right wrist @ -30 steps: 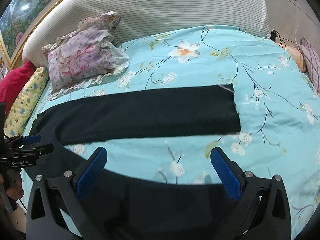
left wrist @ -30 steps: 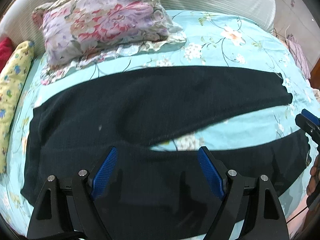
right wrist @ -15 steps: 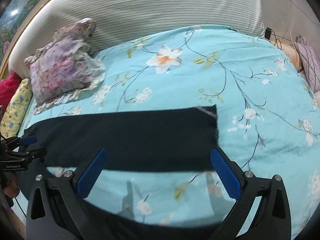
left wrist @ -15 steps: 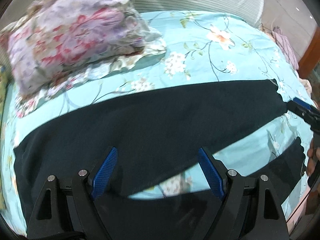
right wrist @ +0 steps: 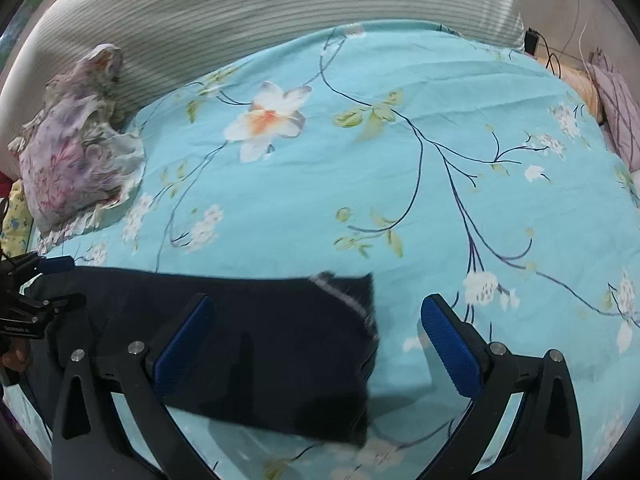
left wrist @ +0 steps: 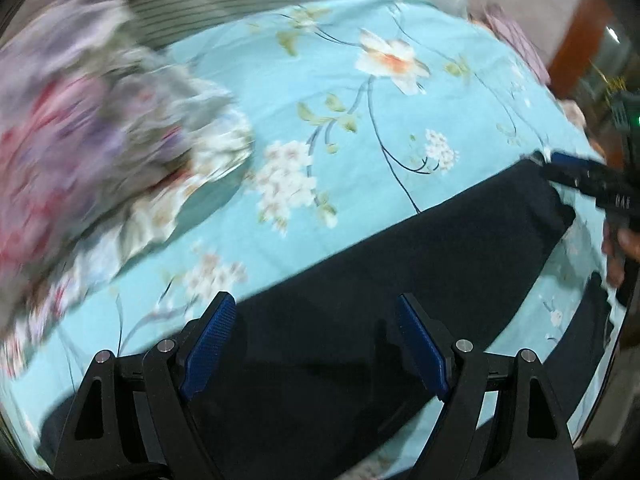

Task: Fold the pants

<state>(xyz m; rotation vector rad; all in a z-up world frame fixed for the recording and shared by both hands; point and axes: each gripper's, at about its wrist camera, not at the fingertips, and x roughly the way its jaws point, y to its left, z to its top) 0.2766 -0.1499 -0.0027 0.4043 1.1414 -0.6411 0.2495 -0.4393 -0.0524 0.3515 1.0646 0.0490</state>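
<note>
Black pants (right wrist: 256,336) lie flat across the near side of a bed spread with a turquoise floral sheet (right wrist: 400,184).

Only the right wrist view shows the pant-leg hem, a cut edge with pale stitching near 6 o'clock, with bare sheet running toward 3 o'clock; the left wrist view shows the dark fabric reaching from 6 toward 3 o'clock, blurred. The left tool (left wrist: 316,344) has its blue pads spread wide over the fabric, holding nothing. The right tool (right wrist: 316,344) is likewise wide apart and empty, straddling the hem. A floral pillow (right wrist: 76,160) sits at 9 o'clock and a striped headboard (right wrist: 260,12) at 12, well apart from the pants.
</note>
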